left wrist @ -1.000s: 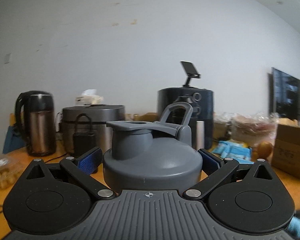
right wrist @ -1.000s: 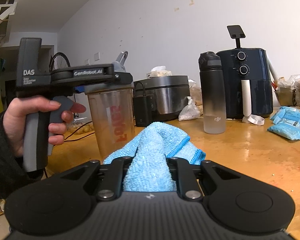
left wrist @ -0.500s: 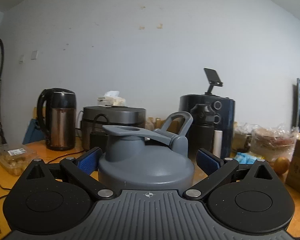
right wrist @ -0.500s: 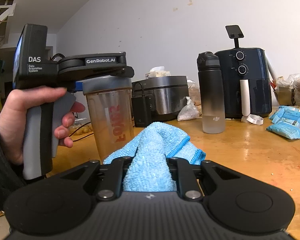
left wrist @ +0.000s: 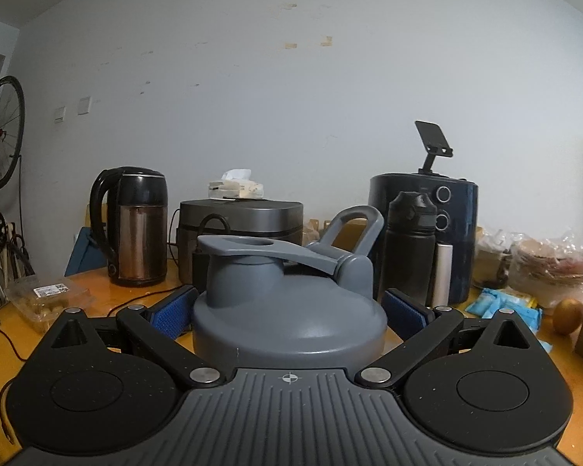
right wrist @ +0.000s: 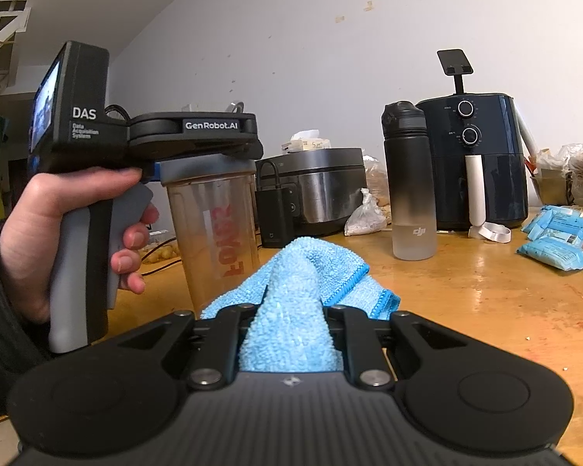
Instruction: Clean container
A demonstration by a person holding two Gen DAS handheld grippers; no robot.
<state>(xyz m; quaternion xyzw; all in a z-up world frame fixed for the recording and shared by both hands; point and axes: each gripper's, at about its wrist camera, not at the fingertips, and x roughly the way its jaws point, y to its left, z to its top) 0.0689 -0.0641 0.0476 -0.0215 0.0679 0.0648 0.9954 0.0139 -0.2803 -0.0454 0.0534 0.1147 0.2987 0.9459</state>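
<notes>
Nearest the right-hand camera, the right gripper (right wrist: 291, 334) is clamped almost fully closed on a bunched blue cloth (right wrist: 299, 291), which spills forward at 12 o'clock. The cloth looks soft, light and limp; judged easy to pinch but apt to flop.

At 10 o'clock from the cloth, just beyond it, stands the shaker bottle (right wrist: 213, 229), clear plastic with red lettering, on the wooden table (right wrist: 486, 295). The left gripper (left wrist: 289, 310), seen in its own camera, has its blue pads (left wrist: 173, 312) on either side of the bottle's grey lid (left wrist: 287, 310) at the rim; whether they actually press cannot be told. A hand (right wrist: 58, 229) holds that tool.

Judgement: the bottle appears empty, so light and stiff, with smooth walls likely slippery. The lid rim offers the firmest hold; the carry loop (left wrist: 353, 229) seems hinged and less steady.
</notes>
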